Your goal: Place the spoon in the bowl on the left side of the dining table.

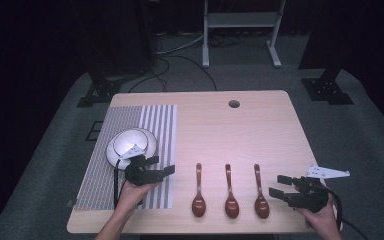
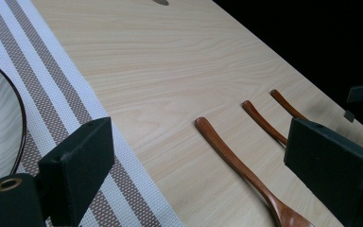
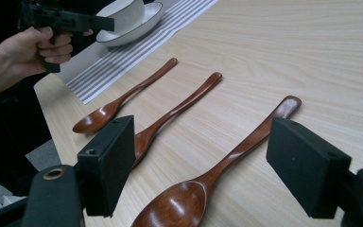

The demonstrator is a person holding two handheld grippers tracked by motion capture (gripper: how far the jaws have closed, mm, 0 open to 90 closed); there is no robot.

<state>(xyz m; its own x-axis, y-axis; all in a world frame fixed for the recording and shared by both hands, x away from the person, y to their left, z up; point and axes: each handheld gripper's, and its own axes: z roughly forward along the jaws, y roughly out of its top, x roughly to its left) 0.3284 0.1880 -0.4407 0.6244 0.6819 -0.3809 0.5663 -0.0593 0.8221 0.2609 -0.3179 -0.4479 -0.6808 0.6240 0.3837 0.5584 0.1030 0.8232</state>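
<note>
At the near edge of the worktop (image 1: 260, 115), the right tool (image 1: 280, 185) is held in the person's right hand (image 1: 322, 215), its jaws standing wide apart with nothing between them, pointing toward the row of three wooden spoons. In the right gripper view those jaws frame the nearest spoon (image 3: 217, 170), whose bowl lies low between them on the bare wood, untouched. The three spoons lie side by side, handles pointing away from the person and bowls toward the near edge: the right spoon (image 1: 261, 199) just beside the right tool, the middle spoon (image 1: 230, 198) next to it, and the left spoon (image 1: 198, 197) closest to the striped placemat (image 1: 162, 125). At the left, the left hand (image 1: 132, 195) holds the left tool (image 1: 162, 165) over the near part of the placemat, its jaws also apart and empty, aimed across toward the spoons; in the left gripper view the mat's edge runs under the left jaw. Just beyond that tool, a white bowl (image 1: 130, 142) with a dark rim sits on a saucer on the placemat. Farther off, a round hole (image 1: 234, 104) shows near the worktop's far edge.
</note>
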